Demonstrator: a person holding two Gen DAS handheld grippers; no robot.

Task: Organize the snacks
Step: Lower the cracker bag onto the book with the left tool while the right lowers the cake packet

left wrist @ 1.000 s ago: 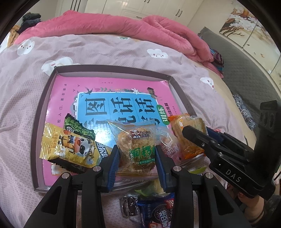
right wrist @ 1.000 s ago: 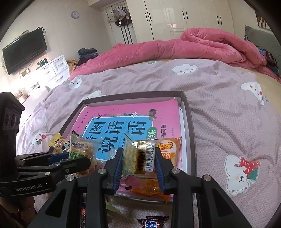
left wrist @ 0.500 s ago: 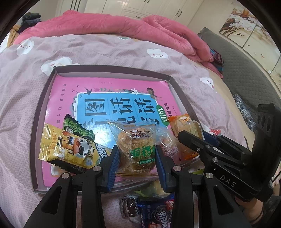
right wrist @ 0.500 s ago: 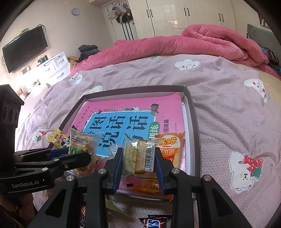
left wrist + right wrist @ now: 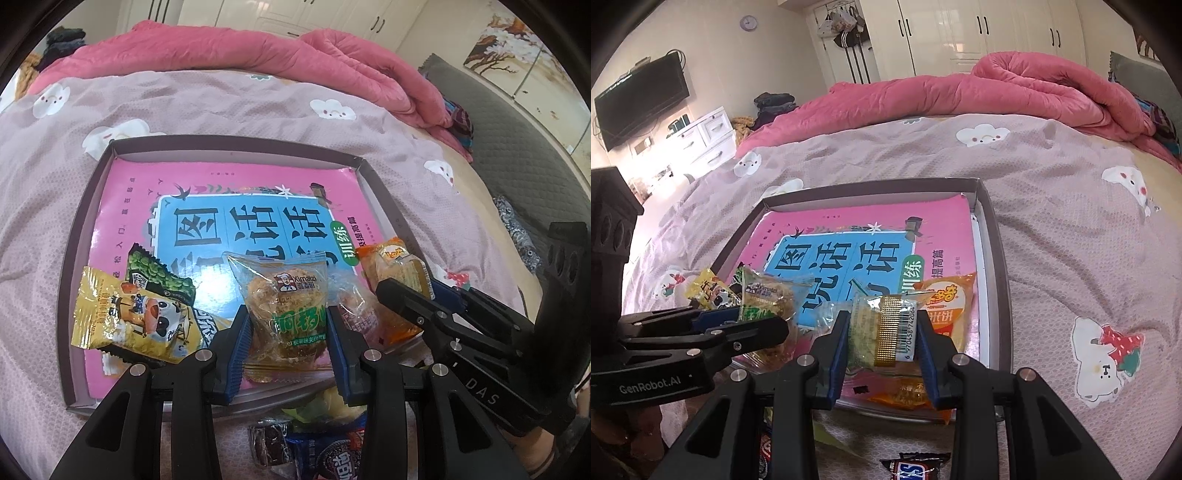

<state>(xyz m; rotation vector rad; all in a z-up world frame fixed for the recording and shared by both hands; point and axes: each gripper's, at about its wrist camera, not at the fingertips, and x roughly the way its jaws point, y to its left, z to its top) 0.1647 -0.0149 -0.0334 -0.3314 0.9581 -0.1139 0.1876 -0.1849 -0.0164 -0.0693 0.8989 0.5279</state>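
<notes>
Both grippers over near edge of shallow grey cardboard box lid [image 5: 88, 206], which sits on mauve cloud-print bedspread [image 5: 221, 107] and holds a pink book with blue title panel [image 5: 236, 221].

Left gripper [image 5: 289, 328]: blue pads clamped on either side of a clear-wrapped round brown cake with green lettering [image 5: 286, 295]. Packet sits directly between the fingers, its upper half projecting beyond the tips, above the book's near edge.

Right gripper [image 5: 882, 334]: jaws drawn close, clamped on a clear-wrapped yellowish snack with gold strip and barcode [image 5: 882, 328]. Packet is squeezed between the pads, top edge just past the tips, over the lid's near right part.

In the lid: orange rice-cracker packet [image 5: 947, 306] just right of and behind the right gripper's packet; gold cartoon-cow packet [image 5: 129, 314] at left, overlapping a green pea-print packet [image 5: 159, 275].

On bedspread in front of the lid: blue cookie packet [image 5: 332, 458], dark chocolate bar wrapper [image 5: 914, 467].
</notes>
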